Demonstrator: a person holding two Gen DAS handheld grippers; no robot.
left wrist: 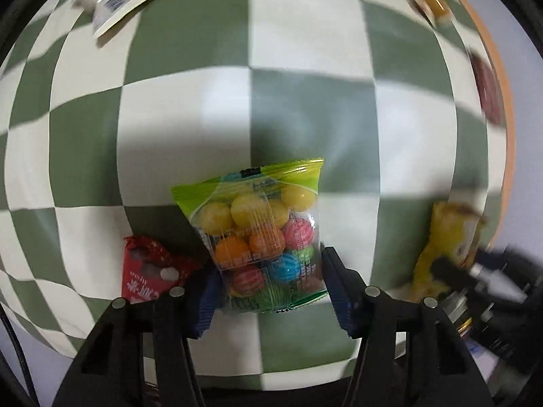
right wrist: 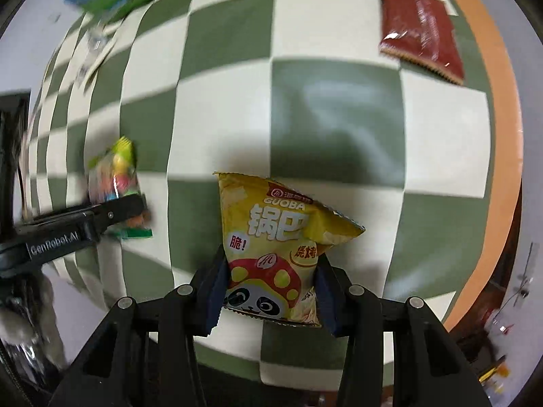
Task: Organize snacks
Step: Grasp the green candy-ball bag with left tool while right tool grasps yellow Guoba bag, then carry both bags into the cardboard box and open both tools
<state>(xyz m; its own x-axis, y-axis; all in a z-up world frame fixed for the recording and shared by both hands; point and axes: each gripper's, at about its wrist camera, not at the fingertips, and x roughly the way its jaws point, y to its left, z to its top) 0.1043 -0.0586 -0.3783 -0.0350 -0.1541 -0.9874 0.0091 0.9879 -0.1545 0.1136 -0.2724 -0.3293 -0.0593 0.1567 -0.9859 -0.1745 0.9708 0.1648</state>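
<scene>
Right gripper pinches the yellow "GUOBA" snack bag, centre frame; left gripper clamps the gumball bag. "GenRobot.AI" shows lower left; dark red packet upper right on the checkered table.

Our left gripper and right gripper look alike: matte black plastic arms that fork into angular struts with triangular cut-outs. Round silver pins sit at the joints. Our jaws are lined with dark blue, ribbed pads with saw-toothed edges. Along the side of the left gripper, white lettering reads "GenRobot.AI". Beside that lettering, a small screw marks the black finger.
</scene>
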